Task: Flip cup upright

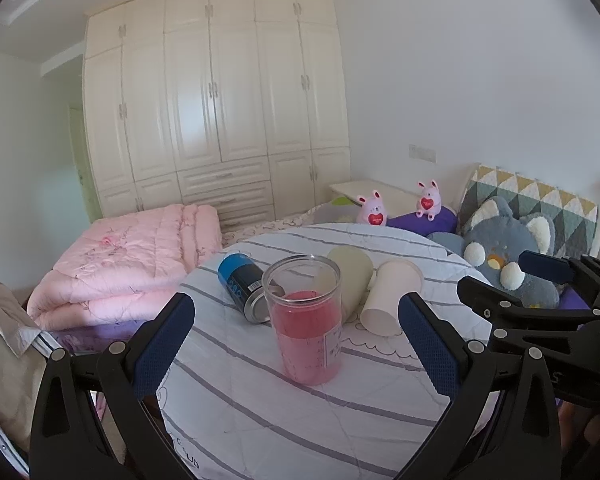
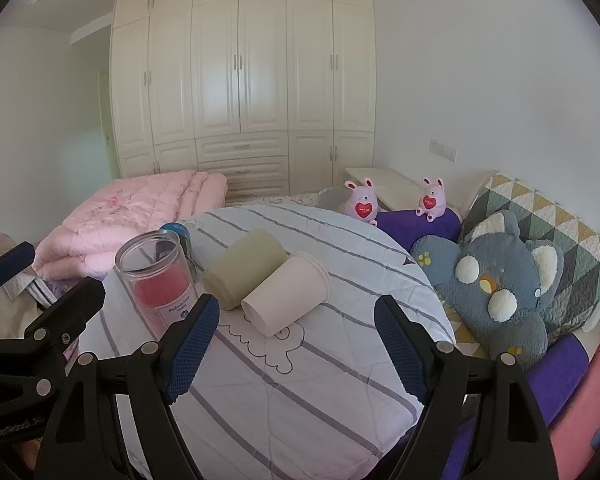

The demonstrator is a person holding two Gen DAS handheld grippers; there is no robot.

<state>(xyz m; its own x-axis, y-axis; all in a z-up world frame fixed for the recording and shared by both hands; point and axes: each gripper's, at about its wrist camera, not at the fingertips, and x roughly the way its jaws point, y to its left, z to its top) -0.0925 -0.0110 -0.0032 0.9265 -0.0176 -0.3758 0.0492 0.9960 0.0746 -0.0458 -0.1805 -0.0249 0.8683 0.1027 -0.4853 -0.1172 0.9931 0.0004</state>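
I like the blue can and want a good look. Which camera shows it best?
The left wrist view. There the blue can lies on its side in full, silver end toward the camera. In the right wrist view only a sliver of it peeks out behind the clear jar.

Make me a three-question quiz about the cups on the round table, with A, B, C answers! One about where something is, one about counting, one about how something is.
1. What lies right beside the white cup?
A. green cup
B. blue can
C. pink bunny

2. How many pink bunnies sit behind the table?
A. one
B. two
C. four

3. How is the clear jar placed?
A. lying down
B. upside down
C. standing upright

Answers:
1 A, the green cup lies touching it.
2 B, one bunny and another sit there.
3 C, its open mouth faces up, pink contents at the bottom.
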